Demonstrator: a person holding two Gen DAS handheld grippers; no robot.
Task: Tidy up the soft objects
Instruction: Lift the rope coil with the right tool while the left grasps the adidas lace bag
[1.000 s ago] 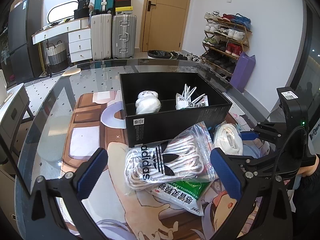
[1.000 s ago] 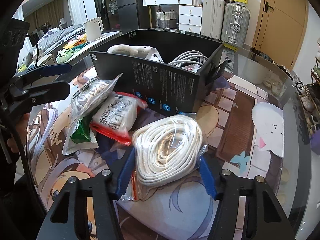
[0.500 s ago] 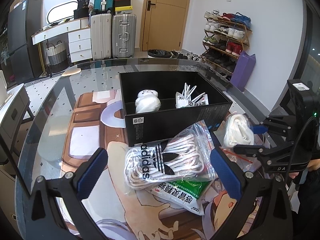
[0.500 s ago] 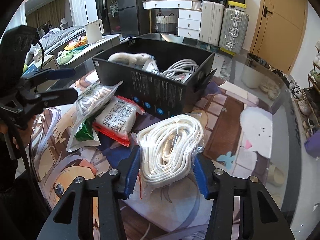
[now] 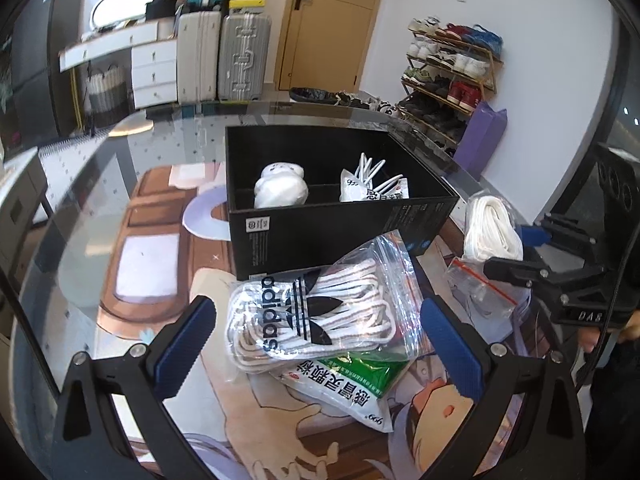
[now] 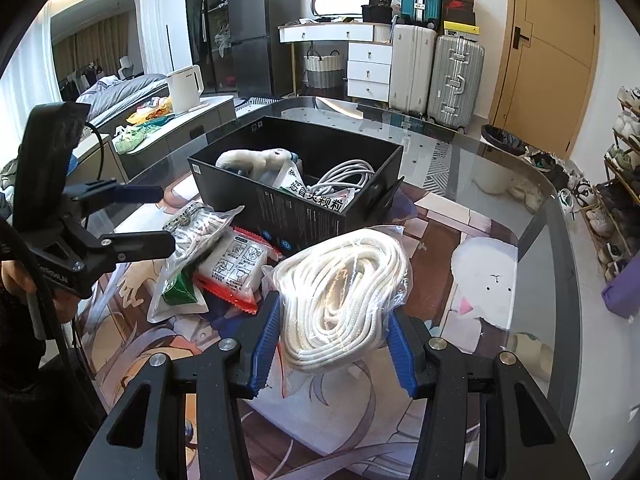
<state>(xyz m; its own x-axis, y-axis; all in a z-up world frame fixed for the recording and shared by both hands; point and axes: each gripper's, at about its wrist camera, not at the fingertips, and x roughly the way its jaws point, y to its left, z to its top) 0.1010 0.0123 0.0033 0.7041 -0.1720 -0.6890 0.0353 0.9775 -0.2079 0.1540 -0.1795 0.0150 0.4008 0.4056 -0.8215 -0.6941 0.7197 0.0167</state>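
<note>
White rope bag: clamped in my right gripper, held beside the black box.
Left gripper: mine, jaws apart over the lace bag.
Green packet: mostly hidden beneath the laces.
Box contents: plush toy, partly walled off.

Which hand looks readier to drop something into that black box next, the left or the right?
The right. The right gripper is shut on the bagged white rope, lifted near the black box. The left gripper is open and holds nothing, with the adidas bag lying between its fingers.
</note>
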